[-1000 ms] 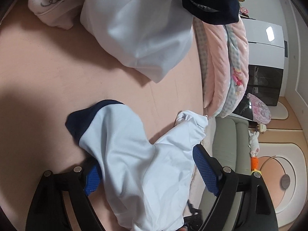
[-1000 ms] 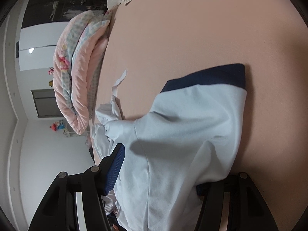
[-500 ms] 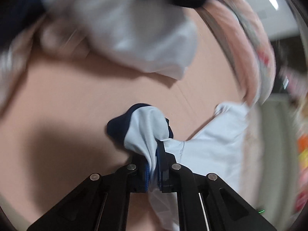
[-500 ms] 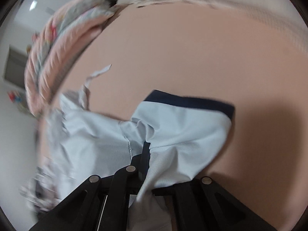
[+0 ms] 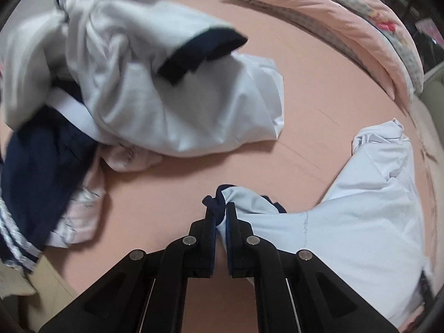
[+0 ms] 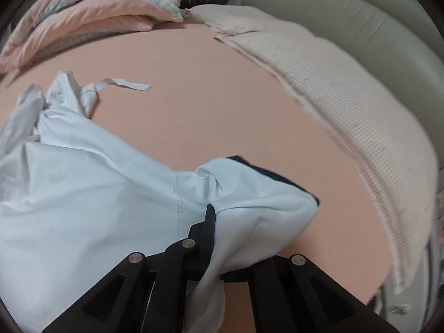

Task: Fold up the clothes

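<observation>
My left jaws (image 5: 221,216) pinch the pale blue shirt's (image 5: 360,238) navy cuff above the bed (image 5: 172,194); only that view shows the clothes pile (image 5: 155,83). My right jaws (image 6: 215,222) are clamped on its cloth; only there, the beige blanket (image 6: 347,97) lines the bed's far edge.

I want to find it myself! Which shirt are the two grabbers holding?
Look at the flat peach bed sheet. Away from the jumbled clothes pile, alone near the sheet's edge, lies the pale blue shirt with navy sleeve cuffs. Unlike the pile, it is pinched by the left gripper and right gripper.

Black tongs (image 5: 221,216), blue pads, silver rivets
</observation>
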Tool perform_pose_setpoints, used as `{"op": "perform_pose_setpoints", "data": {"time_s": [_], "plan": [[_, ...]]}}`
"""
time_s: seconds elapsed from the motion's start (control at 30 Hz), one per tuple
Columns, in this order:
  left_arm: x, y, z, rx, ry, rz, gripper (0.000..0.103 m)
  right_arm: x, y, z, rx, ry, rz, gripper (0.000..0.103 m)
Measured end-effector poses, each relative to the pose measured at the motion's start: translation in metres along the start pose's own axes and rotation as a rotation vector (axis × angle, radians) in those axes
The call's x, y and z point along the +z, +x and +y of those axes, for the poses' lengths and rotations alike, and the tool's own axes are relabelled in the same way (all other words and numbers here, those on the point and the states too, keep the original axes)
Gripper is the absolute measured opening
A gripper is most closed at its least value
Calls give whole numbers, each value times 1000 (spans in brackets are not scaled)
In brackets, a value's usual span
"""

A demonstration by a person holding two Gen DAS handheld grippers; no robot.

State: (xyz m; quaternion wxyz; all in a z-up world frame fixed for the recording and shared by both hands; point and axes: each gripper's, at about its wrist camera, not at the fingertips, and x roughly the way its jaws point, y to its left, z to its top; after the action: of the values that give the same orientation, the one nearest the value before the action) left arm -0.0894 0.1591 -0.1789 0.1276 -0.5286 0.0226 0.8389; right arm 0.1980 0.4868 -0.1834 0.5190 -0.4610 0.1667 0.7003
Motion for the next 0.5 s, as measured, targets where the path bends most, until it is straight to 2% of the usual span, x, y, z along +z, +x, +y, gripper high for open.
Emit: {"op": "perform_pose_setpoints", "data": {"time_s": [0.2, 0.23, 0.3, 0.33, 0.37, 0.4, 0.47, 0.5], "plan": [[-3, -17, 2, 52, 1, -13, 5, -7, -2, -6, -93, -53, 14, 0], [-5, -20, 4, 96, 10, -29, 2, -9, -2, -9, -96, -46, 22, 0], [-6, -26, 11, 232, 49, -73, 2, -15, -1, -20, -119, -22, 49, 0], [-6, -28, 19, 245, 42, -69, 2, -18, 0, -26, -132, -11, 58, 0], [-4, -29, 29, 196, -1, -49, 2, -21, 2, -32, -143, 0, 65, 0], [-3, -31, 39, 142, -48, -32, 2, -25, 5, -41, -114, 33, 99, 0], [0, -34, 52, 32, -143, -17, 2, -27, 8, -57, 5, 135, 152, 0], [2, -37, 50, 23, -144, -31, 2, -27, 8, -62, 34, 172, 166, 0]]}}
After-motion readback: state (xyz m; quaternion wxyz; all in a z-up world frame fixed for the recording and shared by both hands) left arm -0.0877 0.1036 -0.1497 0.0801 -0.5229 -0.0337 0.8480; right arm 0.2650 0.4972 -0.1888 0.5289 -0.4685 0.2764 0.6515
